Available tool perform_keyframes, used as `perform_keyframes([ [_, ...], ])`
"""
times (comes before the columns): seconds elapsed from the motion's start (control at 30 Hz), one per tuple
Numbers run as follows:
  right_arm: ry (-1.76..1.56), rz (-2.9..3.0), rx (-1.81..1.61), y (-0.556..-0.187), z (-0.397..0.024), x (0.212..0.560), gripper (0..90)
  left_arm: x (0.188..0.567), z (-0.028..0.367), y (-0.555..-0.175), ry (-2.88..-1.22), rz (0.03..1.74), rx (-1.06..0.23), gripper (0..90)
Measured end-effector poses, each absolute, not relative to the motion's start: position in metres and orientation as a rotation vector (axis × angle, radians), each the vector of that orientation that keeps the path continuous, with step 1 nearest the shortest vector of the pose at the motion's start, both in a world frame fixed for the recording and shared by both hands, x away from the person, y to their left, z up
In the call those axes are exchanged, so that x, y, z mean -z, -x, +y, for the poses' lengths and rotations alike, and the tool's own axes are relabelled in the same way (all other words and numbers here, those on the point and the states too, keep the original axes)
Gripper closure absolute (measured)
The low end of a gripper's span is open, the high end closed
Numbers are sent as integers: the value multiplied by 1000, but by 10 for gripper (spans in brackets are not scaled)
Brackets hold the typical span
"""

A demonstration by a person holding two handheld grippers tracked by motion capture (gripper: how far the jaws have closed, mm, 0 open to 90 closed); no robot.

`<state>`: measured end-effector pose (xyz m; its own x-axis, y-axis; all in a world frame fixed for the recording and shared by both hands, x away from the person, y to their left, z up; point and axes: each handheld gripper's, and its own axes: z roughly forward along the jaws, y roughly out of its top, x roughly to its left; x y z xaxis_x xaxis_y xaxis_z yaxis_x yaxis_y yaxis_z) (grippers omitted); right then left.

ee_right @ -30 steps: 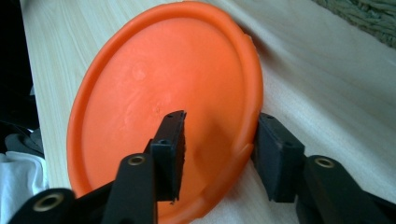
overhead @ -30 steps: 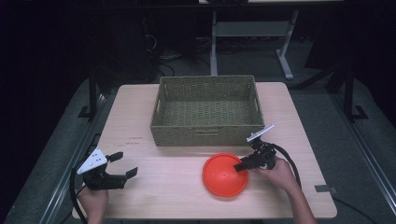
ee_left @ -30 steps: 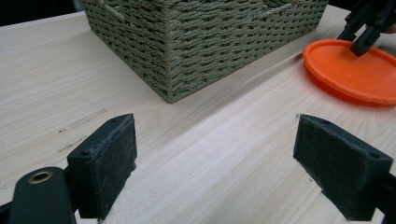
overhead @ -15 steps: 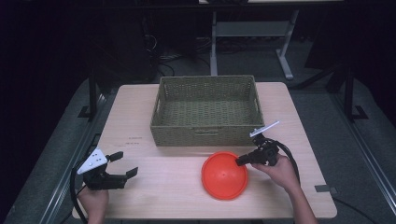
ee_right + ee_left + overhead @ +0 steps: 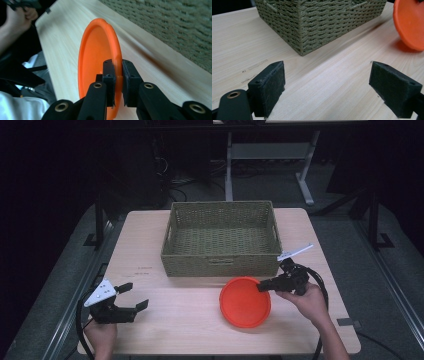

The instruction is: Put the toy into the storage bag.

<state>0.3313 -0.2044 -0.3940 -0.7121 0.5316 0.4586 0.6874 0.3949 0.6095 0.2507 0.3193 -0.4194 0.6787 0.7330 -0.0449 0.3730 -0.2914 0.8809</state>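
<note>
Desk (image 5: 165, 330): a pale wooden top is carrying everything; broad bare wood is lying open along the near edge and across the left half, between the two hands.
Wicker basket (image 5: 222, 238): an olive-green woven rectangle is sitting at the back middle of the desk, with nothing visible inside; its front wall is facing the person, and a strip of bare wood is running down each side of it.
Orange plate (image 5: 245, 301): it is sitting just in front of the basket's right front corner, apart from the wall, tilted with its right rim raised. In the right gripper view it is standing nearly on edge, beside the woven wall.
Right gripper (image 5: 263, 286): its jaws are clenched on the plate's right rim, one pad on each face of the lip. The hand holding it is sitting near the desk's right edge, the cable looping behind it.
Left gripper (image 5: 135, 296): it is hanging over the near left corner of the desk, released, jaws spread wide with only bare wood between them. Its view is looking toward a corner of the basket, with the plate at the far right.
Room around: dark floor and metal frame legs are standing behind the desk.
</note>
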Motion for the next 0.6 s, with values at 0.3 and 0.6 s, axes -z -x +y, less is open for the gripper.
perform_keyframes([
  [0.3, 1086, -2484, 1260, -330, -210, 364, 819, 419, 319, -250, -1907, 857, -463, 126],
  [0.6, 1071, -2474, 1335, -335, -213, 334, 819, 419, 320, -251, -1899, 865, -466, 126],
])
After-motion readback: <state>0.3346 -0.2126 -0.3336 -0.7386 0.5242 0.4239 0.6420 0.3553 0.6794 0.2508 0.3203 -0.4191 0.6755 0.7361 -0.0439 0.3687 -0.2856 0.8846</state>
